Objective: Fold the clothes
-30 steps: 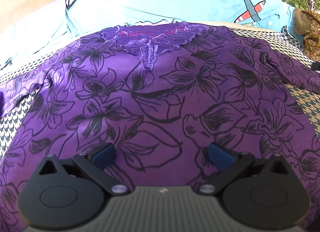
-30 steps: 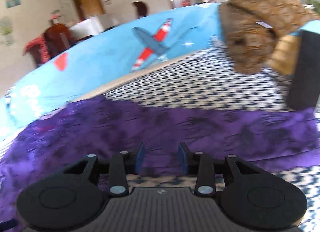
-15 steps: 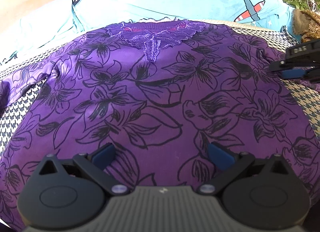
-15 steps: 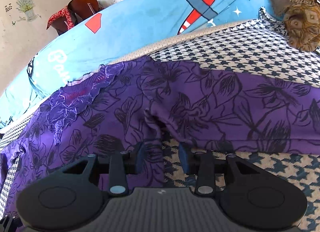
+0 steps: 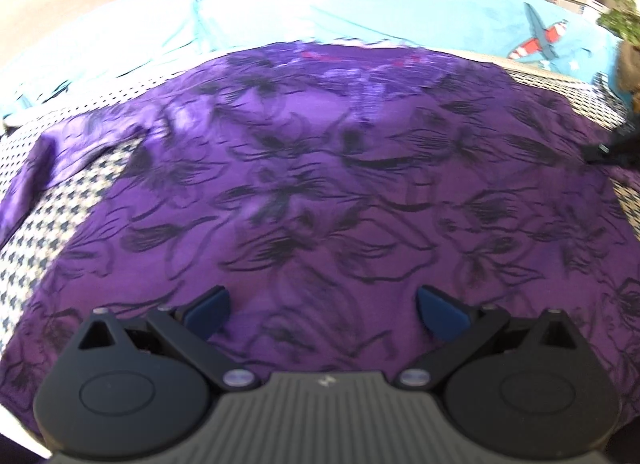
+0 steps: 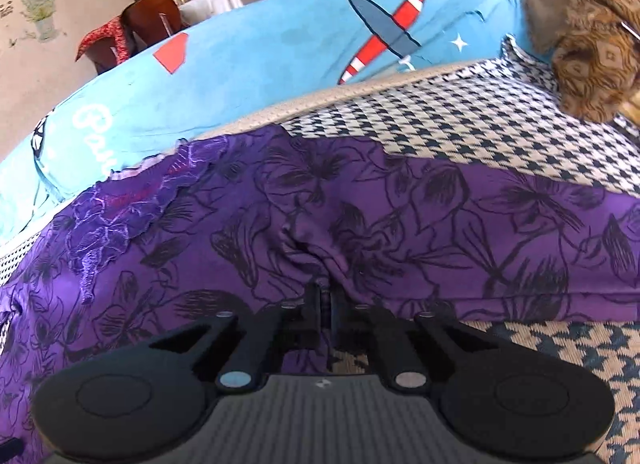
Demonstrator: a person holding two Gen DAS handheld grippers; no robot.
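The purple floral top, spread flat on the houndstooth-covered sofa seat, is pinched at its sleeve-side armpit by the clenched right tool, nearer than the released left tool held over the hem.

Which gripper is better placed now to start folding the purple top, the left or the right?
The right. The right gripper is already shut on the top where the sleeve meets the body, so it could probably carry the sleeve inward. The left gripper has its jaws wide open above the body, holding nothing.
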